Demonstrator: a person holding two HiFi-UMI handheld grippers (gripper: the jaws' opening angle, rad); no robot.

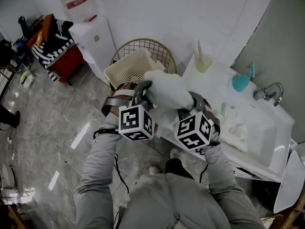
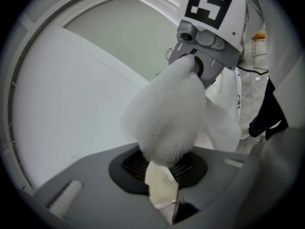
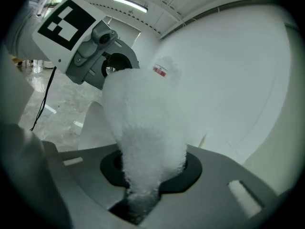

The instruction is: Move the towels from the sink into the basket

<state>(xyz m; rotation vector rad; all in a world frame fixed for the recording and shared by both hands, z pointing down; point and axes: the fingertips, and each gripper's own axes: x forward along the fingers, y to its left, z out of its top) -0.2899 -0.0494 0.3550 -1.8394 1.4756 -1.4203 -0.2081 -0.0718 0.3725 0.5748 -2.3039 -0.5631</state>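
Two grippers hold one white towel up between sink and basket
The left gripper [image 2: 164,191] and right gripper [image 3: 139,200] are each clamped shut on an end of the fluffy towel [image 1: 167,89], which hangs in the air just beside the cream basket [image 1: 125,70], apart from the sink [image 1: 274,144], where a pale heap, possibly another towel [image 1: 236,125], lies
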